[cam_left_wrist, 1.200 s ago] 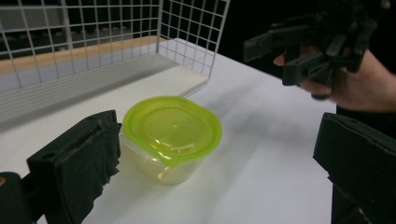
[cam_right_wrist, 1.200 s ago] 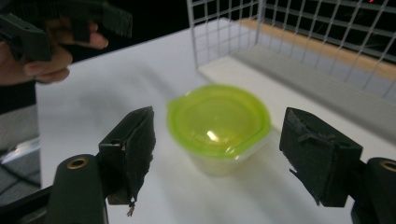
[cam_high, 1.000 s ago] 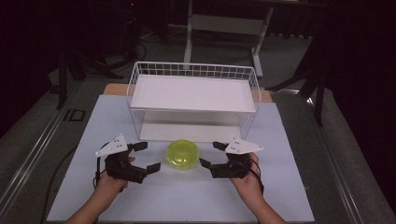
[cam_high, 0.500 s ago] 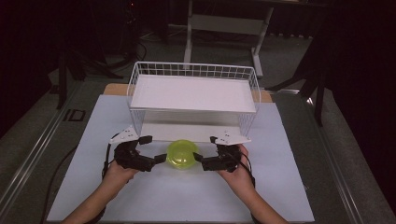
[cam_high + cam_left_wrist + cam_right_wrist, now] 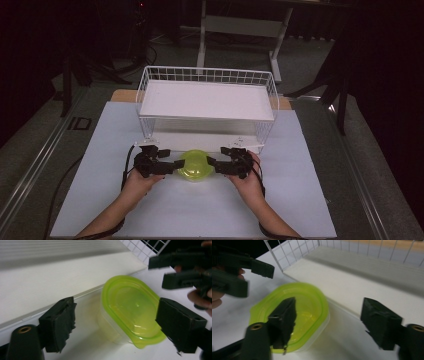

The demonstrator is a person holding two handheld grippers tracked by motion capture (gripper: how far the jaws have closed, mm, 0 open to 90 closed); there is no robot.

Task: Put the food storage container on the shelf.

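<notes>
Left gripper [image 5: 176, 165] comes in wide apart, jaws spread and gripping nothing, and the right gripper [image 5: 211, 163] mirrors it, equally spread and empty. Dead between the two sits the green-lidded container [image 5: 195, 165], just ahead of both sets of jaws, resting on the white table [image 5: 300, 200]. Beyond the grippers stands the wire basket [image 5: 207, 100], its low shelf just behind the tub. From the left gripper view the container [image 5: 130, 311] looks like thin, clear plastic under a soft lid: light, probably empty, a bit slick and easily squashed. Best bet is a gentle pinch at the lid's stiffer rim on opposite sides, not the flexing walls.
</notes>
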